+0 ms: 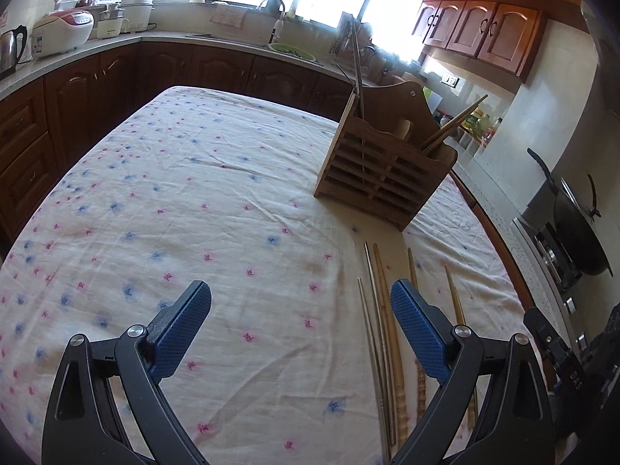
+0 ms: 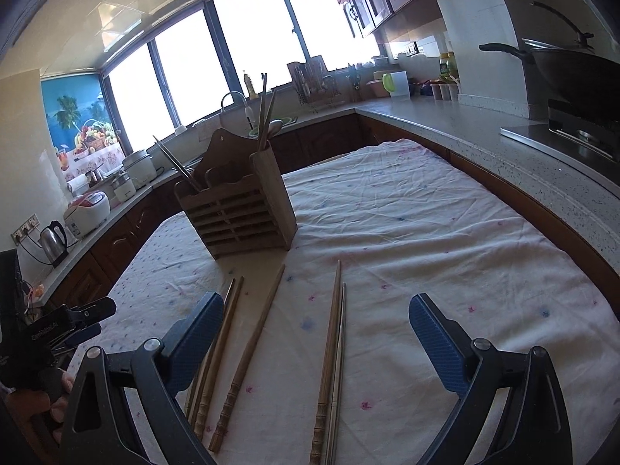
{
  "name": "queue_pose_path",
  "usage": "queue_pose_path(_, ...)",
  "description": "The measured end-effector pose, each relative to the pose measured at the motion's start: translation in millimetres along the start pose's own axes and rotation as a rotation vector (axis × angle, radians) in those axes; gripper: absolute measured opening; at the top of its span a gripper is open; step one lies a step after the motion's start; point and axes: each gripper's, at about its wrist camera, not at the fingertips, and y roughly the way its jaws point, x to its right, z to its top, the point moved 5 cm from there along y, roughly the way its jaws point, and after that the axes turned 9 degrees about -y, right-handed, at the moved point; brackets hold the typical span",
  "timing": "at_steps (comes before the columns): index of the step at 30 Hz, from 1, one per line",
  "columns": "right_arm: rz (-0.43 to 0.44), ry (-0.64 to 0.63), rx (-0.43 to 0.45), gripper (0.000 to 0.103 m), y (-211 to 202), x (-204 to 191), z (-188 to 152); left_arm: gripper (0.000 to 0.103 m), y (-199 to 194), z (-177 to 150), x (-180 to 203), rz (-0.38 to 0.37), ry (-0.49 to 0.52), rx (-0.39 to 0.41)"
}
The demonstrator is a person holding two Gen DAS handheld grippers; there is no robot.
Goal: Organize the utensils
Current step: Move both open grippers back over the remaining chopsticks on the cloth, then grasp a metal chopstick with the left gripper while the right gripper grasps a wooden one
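Both grippers hang wide open and empty above the flowered tablecloth (image 2: 426, 232): the left gripper (image 1: 300, 321) over bare cloth, the right gripper (image 2: 316, 333) straddling the loose utensils. Between the right gripper's blue pads (image 2: 197, 345) lie a wooden chopstick (image 2: 248, 352) angled toward the holder and, just right of it, a wooden chopstick (image 2: 329, 352) lying touching or nearly touching a metal chopstick (image 2: 341, 364); another pair (image 2: 228, 317) runs under its left pad. From the left gripper these same sticks (image 1: 381, 325) sit at and beyond its right pad (image 1: 418, 333), so it is poorly lined up for any of them. Ahead of both grippers, well beyond the sticks, stands the slatted wooden utensil holder (image 2: 240, 217), already carrying metal chopsticks (image 2: 174, 164) on one side and wooden ones with a spoon (image 2: 267, 116) on the other (sorting by material seems likely, though that is a guess). My judgement of the risks: closing on the touching wood-and-metal pair would likely lift both, or pinch one and flick the other away; thin round sticks can roll on the wrinkled cloth; a stick gripped near one end may swing and miss the narrow compartment or tip the holder.
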Motion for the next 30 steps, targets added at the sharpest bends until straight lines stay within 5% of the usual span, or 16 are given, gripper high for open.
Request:
queue_pose_path(12,0.001,-0.016,-0.09,0.071,23.1,3.4,-2.5,0.092,24.2,-4.0,21.9,0.002,0.077,-0.057)
queue_pose_path(30,0.025,-0.082,-0.258,0.042,106.9,7.6,20.0,0.044,112.5,8.4,75.2,-0.018,0.246,-0.238)
